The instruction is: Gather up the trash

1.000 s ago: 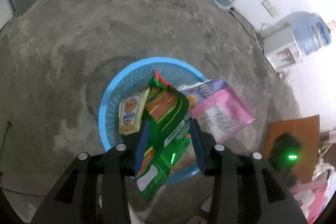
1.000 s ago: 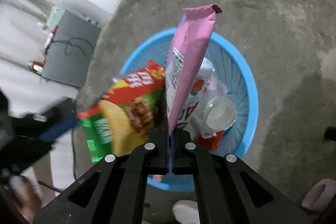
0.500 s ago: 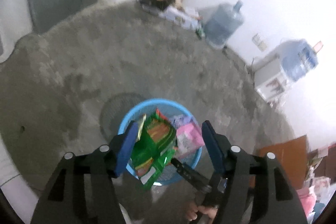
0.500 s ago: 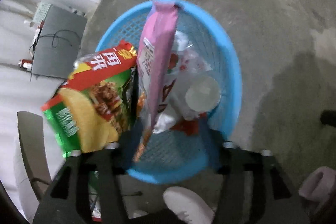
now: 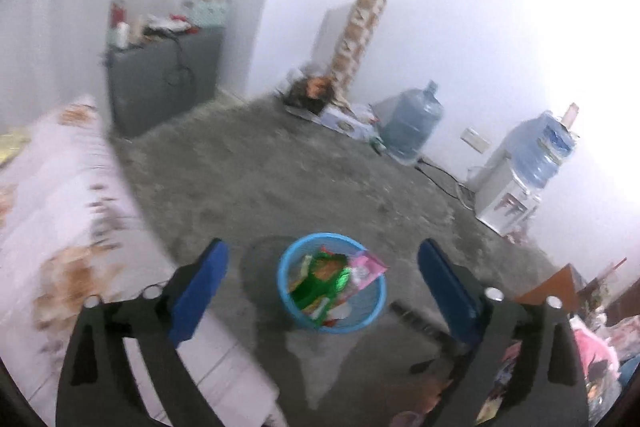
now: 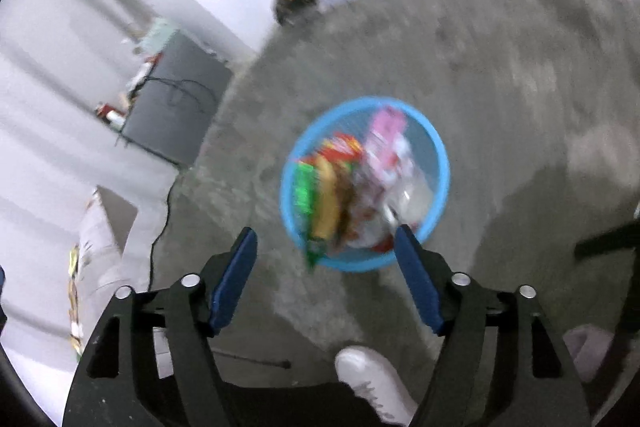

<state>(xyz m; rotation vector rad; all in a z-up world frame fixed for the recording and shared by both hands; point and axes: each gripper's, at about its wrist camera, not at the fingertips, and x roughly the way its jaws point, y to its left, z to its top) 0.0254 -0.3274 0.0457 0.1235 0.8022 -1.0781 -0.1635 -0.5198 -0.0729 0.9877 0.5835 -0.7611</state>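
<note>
On floor, blue basket (image 6: 440, 163), pink packet (image 6: 386, 125) upright inside

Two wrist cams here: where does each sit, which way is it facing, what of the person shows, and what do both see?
Left wrist: on the left gripper, angled down across the floor at the blue basket, water jugs at the far wall; jaws opening, nothing between; no body parts clearly shown.
Right wrist: on the right gripper, looking more steeply down at the basket; jaws opening, empty; a white shoe shows.
Shared: basket holding the green wrapper and pink wrapper, and the grey cabinet.
</note>
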